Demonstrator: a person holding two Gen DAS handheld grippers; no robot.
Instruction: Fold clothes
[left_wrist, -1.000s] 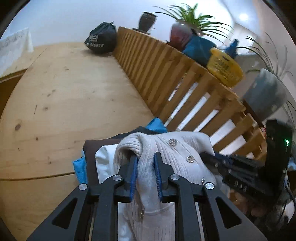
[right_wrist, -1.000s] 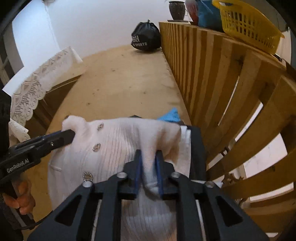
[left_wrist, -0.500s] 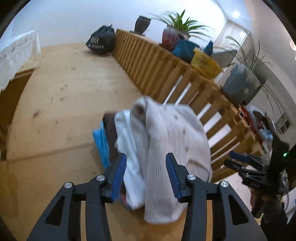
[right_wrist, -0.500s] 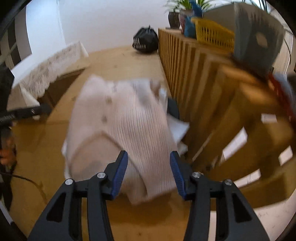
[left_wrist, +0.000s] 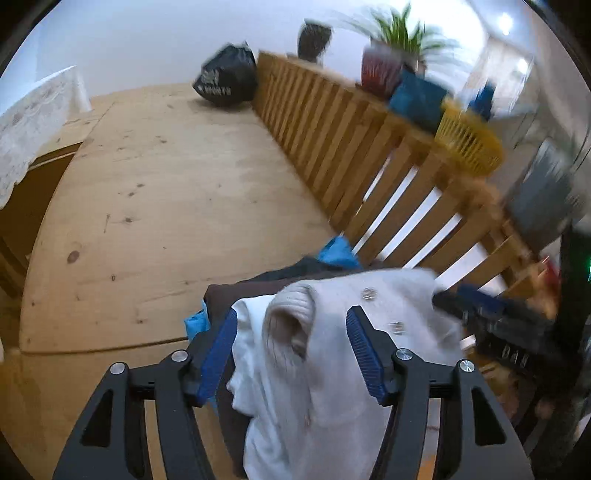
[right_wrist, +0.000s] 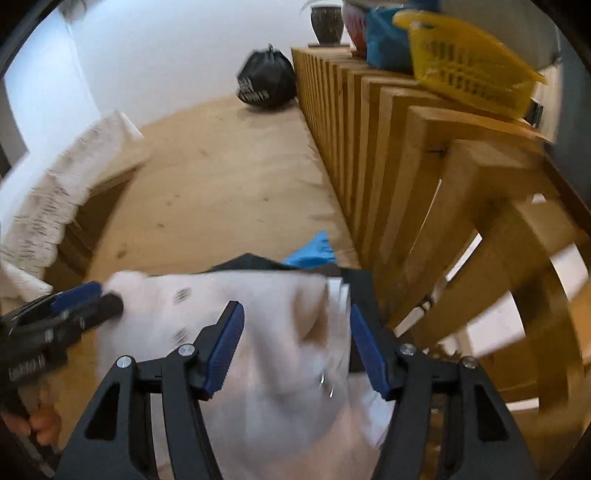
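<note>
Materials and finishes: cloth stack on bare wood, matt black gripper hardware.

The cream cardigan (left_wrist: 332, 354) is rib-knit cloth with small shiny metallic buttons (left_wrist: 368, 293); it lies on smooth white fabric (left_wrist: 251, 332) and dark matt cloth. The tabletop (left_wrist: 166, 192) is unvarnished, knotty, scuffed wood; the slatted rail (left_wrist: 332, 147) is smoother, warmer-toned wood. The left gripper (left_wrist: 291, 350) and right gripper (right_wrist: 297, 350) show matt black plastic, ridged blue pads and bright metal screws. The yellow basket (right_wrist: 465, 70) is perforated plastic; the black bag (right_wrist: 266, 83) is slightly glossy.
</note>
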